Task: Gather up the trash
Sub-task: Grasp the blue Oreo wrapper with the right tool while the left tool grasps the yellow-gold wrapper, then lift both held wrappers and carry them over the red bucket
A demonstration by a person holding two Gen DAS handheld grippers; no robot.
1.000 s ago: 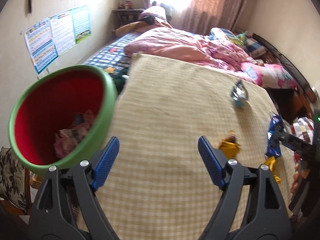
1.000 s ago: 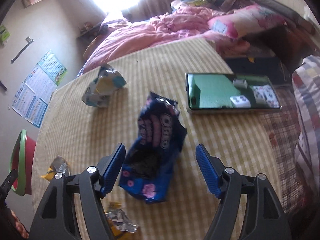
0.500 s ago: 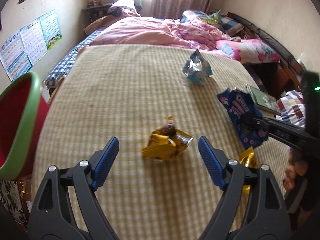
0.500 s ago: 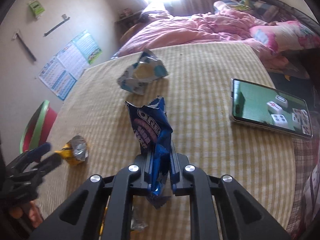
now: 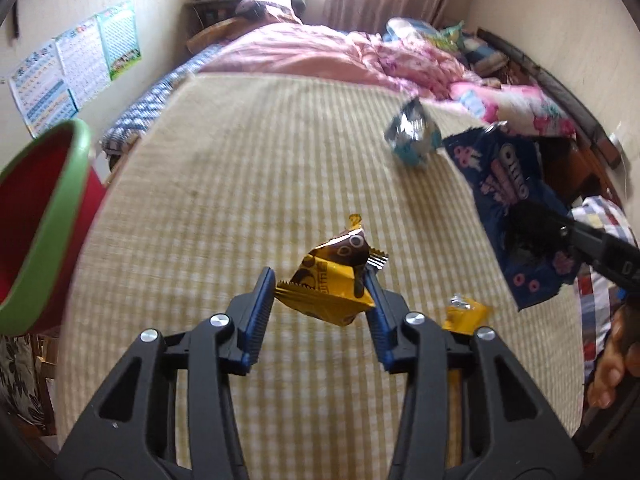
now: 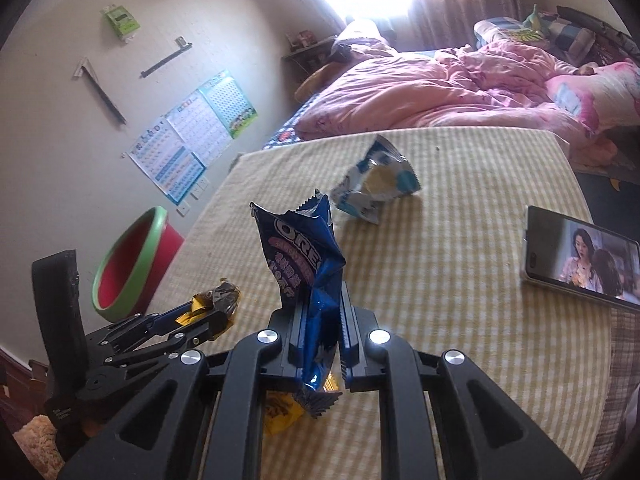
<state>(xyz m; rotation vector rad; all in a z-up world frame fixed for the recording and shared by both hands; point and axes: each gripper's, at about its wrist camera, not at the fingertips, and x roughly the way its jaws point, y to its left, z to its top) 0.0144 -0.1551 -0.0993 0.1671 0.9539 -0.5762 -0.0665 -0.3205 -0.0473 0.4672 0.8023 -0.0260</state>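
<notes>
Left wrist view, from left to right: a red plastic bin with a green rim [image 5: 44,216] stands off the edge of a surface covered by a yellow-and-white checked cloth, the counter [image 5: 224,184]. At centre, the left tool [image 5: 320,300] has its blue-padded jaws closing around a crumpled yellow-and-brown snack wrapper [image 5: 330,284]; the right pad touches the wrapper and the left pad lies at its serrated edge. A small crumpled yellow wrapper [image 5: 466,314] lies on the cloth just right of the tool. Farther back rests a crumpled silver-and-light-blue foil packet [image 5: 412,136]. At the right edge, a dark blue Oreo biscuit bag [image 5: 516,200] hangs clear of the cloth, pinched by the right tool [image 5: 532,224]. Right wrist view, from left to right: the bin [image 6: 132,264] sits beyond the counter edge, the left tool [image 6: 216,312] grips the yellow-and-brown wrapper [image 6: 218,296], and the right tool [image 6: 320,340] is fully closed on the upright Oreo bag [image 6: 300,256]. The foil packet [image 6: 376,180] lies behind it, and a smartphone with a lit screen [image 6: 580,260] rests flat at far right.
</notes>
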